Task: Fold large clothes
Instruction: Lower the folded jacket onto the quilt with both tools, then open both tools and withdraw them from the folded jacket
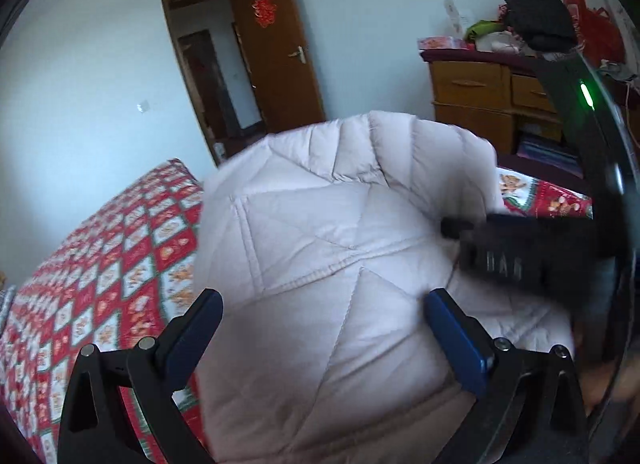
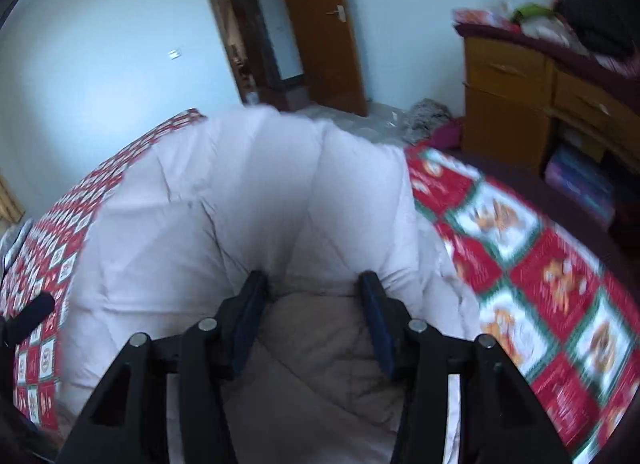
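Observation:
A large pale pink quilted down garment [image 1: 340,232] lies bunched on the bed; it also shows in the right wrist view [image 2: 240,192]. My left gripper [image 1: 324,300] is open, its blue fingers spread wide over the garment's near part, holding nothing. My right gripper [image 2: 316,284] is open, its fingers resting against a puffy fold, with a beige inner layer [image 2: 316,328] between them. The right gripper's body appears blurred at the right of the left wrist view [image 1: 504,252], on the garment's right side.
The bed has a red, white and green patterned cover [image 1: 100,264], also seen in the right wrist view [image 2: 540,276]. A wooden dresser [image 1: 480,100] piled with clothes stands at the right. An open brown door [image 1: 276,44] is in the far wall.

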`<act>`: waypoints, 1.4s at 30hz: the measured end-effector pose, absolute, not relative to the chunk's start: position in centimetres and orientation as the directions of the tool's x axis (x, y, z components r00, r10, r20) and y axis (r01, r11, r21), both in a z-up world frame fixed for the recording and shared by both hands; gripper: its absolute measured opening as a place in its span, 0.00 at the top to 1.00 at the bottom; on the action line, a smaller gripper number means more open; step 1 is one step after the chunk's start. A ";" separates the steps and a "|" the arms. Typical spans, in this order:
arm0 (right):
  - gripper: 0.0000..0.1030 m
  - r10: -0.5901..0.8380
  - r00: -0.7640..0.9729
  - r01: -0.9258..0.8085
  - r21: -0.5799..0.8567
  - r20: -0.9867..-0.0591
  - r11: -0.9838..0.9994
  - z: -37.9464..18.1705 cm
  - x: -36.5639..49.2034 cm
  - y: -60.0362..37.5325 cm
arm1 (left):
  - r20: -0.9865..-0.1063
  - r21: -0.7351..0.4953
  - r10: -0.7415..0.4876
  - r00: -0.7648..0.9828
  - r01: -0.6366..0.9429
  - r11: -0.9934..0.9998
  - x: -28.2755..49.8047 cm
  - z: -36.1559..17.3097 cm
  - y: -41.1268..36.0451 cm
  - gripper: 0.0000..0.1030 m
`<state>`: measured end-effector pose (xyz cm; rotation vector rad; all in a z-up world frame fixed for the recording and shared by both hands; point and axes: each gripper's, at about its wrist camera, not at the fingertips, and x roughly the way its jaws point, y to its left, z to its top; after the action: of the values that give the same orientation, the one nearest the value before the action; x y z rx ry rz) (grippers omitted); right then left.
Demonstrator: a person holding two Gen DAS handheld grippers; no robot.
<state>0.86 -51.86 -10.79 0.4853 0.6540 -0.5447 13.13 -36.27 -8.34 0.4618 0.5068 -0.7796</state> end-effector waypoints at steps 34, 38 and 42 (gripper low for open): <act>0.13 -0.555 0.792 0.605 0.205 -0.256 0.769 7.4 -19.3 -40.7 | -0.511 0.199 -0.524 0.682 0.687 0.699 4.7 -1.2 -25.0 0.01; 0.06 -0.558 0.784 0.604 0.123 -0.271 0.788 9.5 -21.0 -38.4 | -0.520 0.114 -0.542 0.660 0.682 0.722 4.3 0.3 -23.0 0.01; 0.00 -0.586 0.757 0.616 0.016 -0.289 0.788 10.4 -21.5 -36.4 | -0.561 0.087 -0.514 0.648 0.664 0.743 3.3 0.8 -22.0 0.01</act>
<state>-21.45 -36.44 10.40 0.1130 0.2771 -0.6563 3.30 -22.02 0.85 0.2980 0.5396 -0.6810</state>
